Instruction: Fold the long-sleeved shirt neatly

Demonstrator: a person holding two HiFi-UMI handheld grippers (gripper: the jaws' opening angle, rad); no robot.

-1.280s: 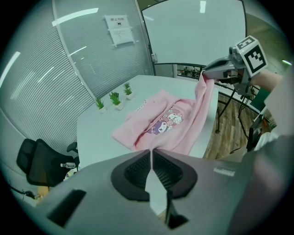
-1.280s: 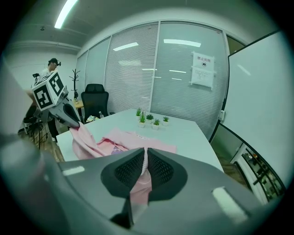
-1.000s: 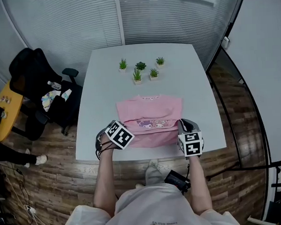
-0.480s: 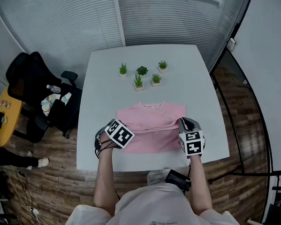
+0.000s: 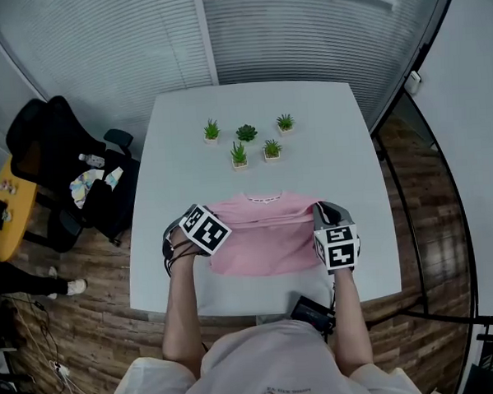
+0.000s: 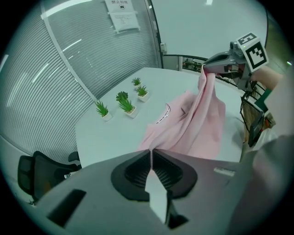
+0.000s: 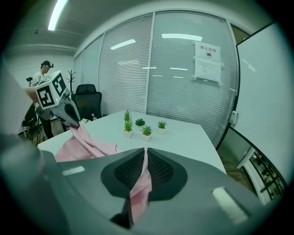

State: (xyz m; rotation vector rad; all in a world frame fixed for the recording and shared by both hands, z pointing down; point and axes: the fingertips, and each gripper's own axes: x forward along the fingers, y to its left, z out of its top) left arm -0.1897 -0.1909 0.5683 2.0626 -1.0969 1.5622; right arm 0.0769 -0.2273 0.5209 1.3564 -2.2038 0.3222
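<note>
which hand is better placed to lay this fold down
Neither alone, I'd say: left claw and right claw are each shut on the pink shirt, at opposite ends of its lifted edge, so likely both together.

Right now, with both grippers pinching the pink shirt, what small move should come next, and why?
Probably lower the gripped edge of the shirt to the table, level with the collar. The left gripper and right gripper are both shut on it; it drapes from them above the table, and the collar lies just ahead, so the fold looks nearly made.
</note>
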